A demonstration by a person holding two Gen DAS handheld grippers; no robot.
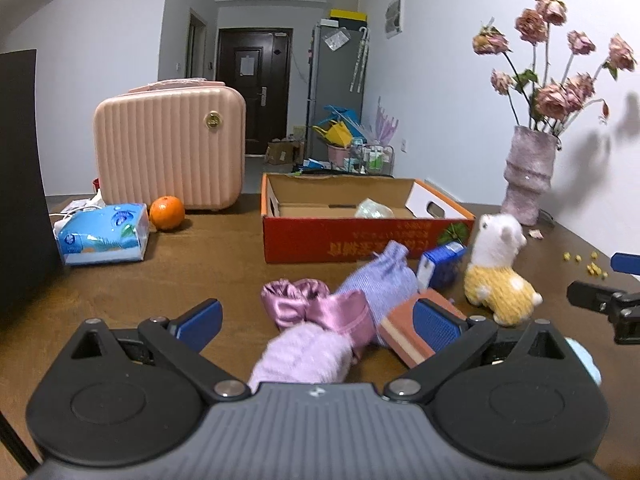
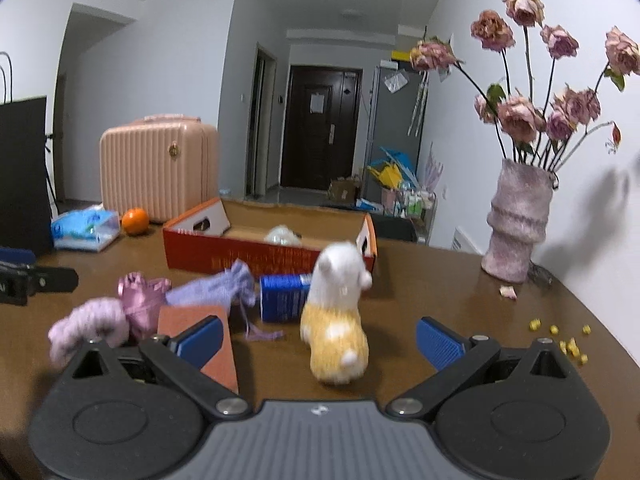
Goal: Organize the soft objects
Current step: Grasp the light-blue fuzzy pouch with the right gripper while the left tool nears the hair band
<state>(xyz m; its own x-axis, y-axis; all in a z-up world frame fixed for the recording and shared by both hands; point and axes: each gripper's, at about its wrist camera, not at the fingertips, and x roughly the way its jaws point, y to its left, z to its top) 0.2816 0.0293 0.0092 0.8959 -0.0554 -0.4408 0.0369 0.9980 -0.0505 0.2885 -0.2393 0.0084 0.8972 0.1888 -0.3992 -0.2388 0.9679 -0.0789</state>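
Note:
On the brown table lie a fuzzy lilac sock [image 1: 300,356] [image 2: 86,326], a shiny pink satin pouch [image 1: 296,302] [image 2: 140,300] and a lavender drawstring bag [image 1: 380,280] [image 2: 212,292]. My left gripper [image 1: 316,328] is open, its fingers on either side of the sock and pouch. A white and yellow plush alpaca [image 1: 498,268] [image 2: 338,316] stands upright to the right. My right gripper [image 2: 320,338] is open around the alpaca without touching it. The red cardboard box [image 1: 340,240] [image 2: 248,254] behind them holds a pale soft item [image 1: 374,209] [image 2: 282,235].
A reddish block [image 1: 412,332] [image 2: 200,332] and a blue carton [image 1: 440,266] [image 2: 282,296] lie among the soft things. A tissue pack [image 1: 102,234], an orange [image 1: 167,213] and a pink case [image 1: 170,148] stand back left. A vase of dried roses [image 1: 528,172] [image 2: 518,224] is at the right; yellow crumbs [image 2: 568,340] lie beside it.

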